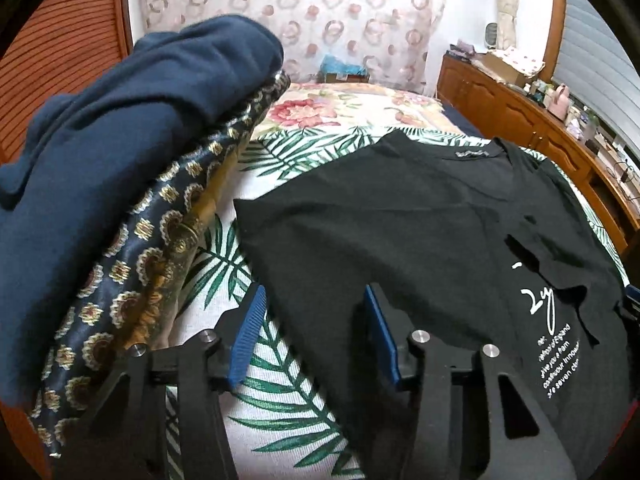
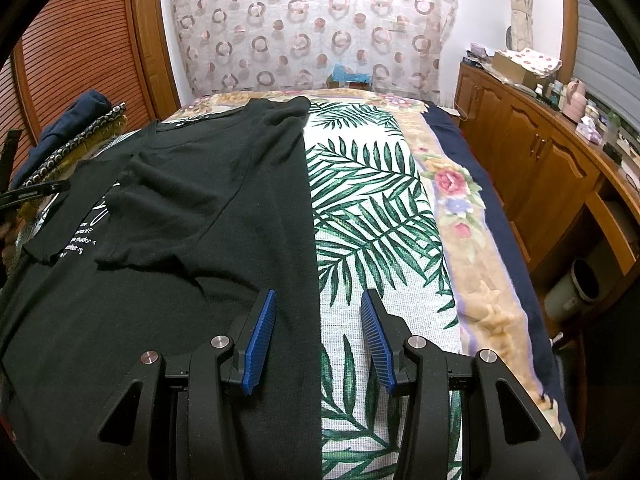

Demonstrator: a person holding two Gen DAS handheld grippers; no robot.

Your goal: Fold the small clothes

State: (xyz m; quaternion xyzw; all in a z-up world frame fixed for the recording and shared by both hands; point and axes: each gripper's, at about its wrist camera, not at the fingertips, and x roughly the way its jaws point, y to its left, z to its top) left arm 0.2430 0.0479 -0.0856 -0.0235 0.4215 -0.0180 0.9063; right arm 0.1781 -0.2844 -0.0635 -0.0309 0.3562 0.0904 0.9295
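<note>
A black T-shirt (image 1: 420,220) with white lettering lies flat on the palm-leaf cloth (image 1: 304,148), both sides folded inward and a sleeve laid over the print. My left gripper (image 1: 314,336) is open and empty, its jaws straddling the shirt's left folded edge. In the right wrist view the same shirt (image 2: 192,208) fills the left half. My right gripper (image 2: 318,340) is open and empty, its jaws straddling the shirt's straight right edge above the palm-leaf cloth (image 2: 372,208).
A stack of folded clothes, navy on top (image 1: 120,128) and patterned fabric below (image 1: 132,256), sits at the left. A wooden dresser (image 2: 532,160) with clutter runs along the right. A floral blanket (image 2: 452,200) covers the bed's right side. A bin (image 2: 576,288) stands under the dresser.
</note>
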